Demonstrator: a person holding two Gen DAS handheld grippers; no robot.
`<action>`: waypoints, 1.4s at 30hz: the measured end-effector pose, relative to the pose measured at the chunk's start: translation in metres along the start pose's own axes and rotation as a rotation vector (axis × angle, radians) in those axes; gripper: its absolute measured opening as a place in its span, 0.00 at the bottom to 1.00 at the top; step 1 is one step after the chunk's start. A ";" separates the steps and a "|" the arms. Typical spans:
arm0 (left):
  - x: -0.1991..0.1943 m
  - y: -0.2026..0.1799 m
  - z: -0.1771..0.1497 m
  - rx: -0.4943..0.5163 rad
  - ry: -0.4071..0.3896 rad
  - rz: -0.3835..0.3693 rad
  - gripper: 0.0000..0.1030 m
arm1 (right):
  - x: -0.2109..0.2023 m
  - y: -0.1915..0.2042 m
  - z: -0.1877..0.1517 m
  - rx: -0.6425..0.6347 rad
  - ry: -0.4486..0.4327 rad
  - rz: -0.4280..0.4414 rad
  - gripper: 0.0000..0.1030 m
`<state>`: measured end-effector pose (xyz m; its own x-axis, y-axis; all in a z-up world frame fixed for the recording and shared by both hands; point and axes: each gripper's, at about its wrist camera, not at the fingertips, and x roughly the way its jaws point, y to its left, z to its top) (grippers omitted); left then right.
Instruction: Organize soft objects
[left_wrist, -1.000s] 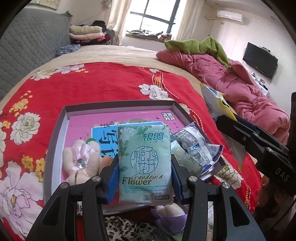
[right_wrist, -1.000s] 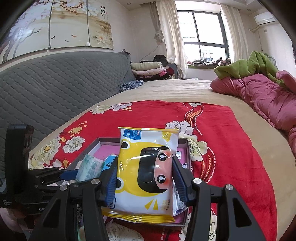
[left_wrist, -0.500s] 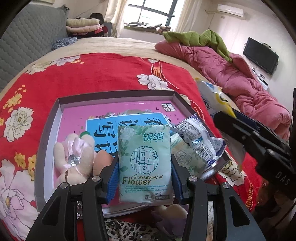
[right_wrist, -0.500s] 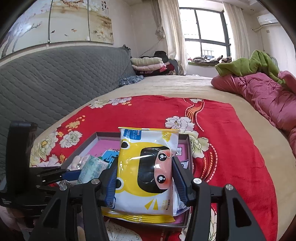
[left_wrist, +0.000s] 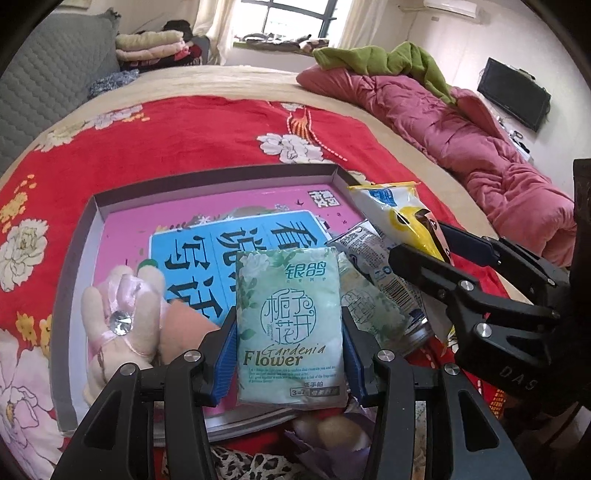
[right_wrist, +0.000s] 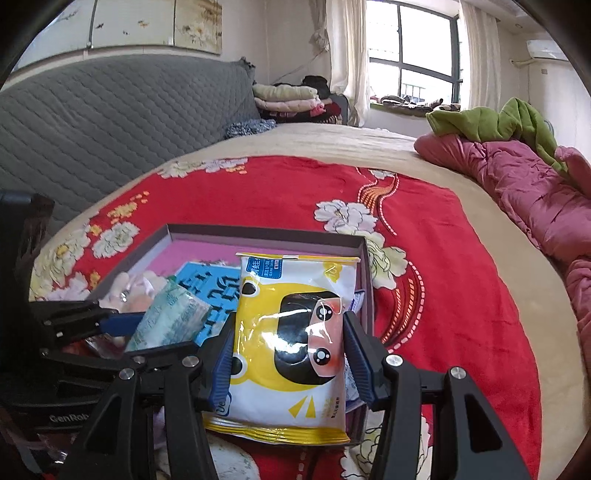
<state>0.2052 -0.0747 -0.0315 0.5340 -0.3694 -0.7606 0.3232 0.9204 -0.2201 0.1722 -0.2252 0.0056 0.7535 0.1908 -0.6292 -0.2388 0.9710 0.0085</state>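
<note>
blanket (left_wrist: 207, 129): red, white flowers | tissue pack (left_wrist: 290, 332): pale green, floral | wipes pack (right_wrist: 291, 332): yellow-white | tray (left_wrist: 77, 251): grey, perhaps

Leopard-print item (left_wrist: 255, 465) cut off, perhaps cloth

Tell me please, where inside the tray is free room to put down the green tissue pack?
Free: the pink tray floor along the far wall, beyond the blue book. Crowded: the plush toy at near left, and loose packets piled at right.

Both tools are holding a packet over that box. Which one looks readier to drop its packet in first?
Probably the left tool: its green tissue packet hangs over the box's open middle. The right tool holds its yellow wipes packet by the box's right edge, above other packets.
</note>
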 end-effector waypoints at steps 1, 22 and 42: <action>0.002 0.001 0.000 -0.004 0.011 0.003 0.49 | 0.003 0.001 -0.001 -0.008 0.014 -0.012 0.52; 0.005 0.000 -0.001 0.021 0.035 0.025 0.49 | 0.017 0.005 -0.009 -0.047 0.069 -0.019 0.52; 0.004 0.001 -0.002 0.024 0.044 0.011 0.52 | -0.008 -0.011 0.002 0.023 -0.027 0.002 0.62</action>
<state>0.2060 -0.0753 -0.0357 0.5033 -0.3526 -0.7889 0.3363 0.9209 -0.1971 0.1700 -0.2371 0.0118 0.7694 0.1962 -0.6078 -0.2266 0.9736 0.0275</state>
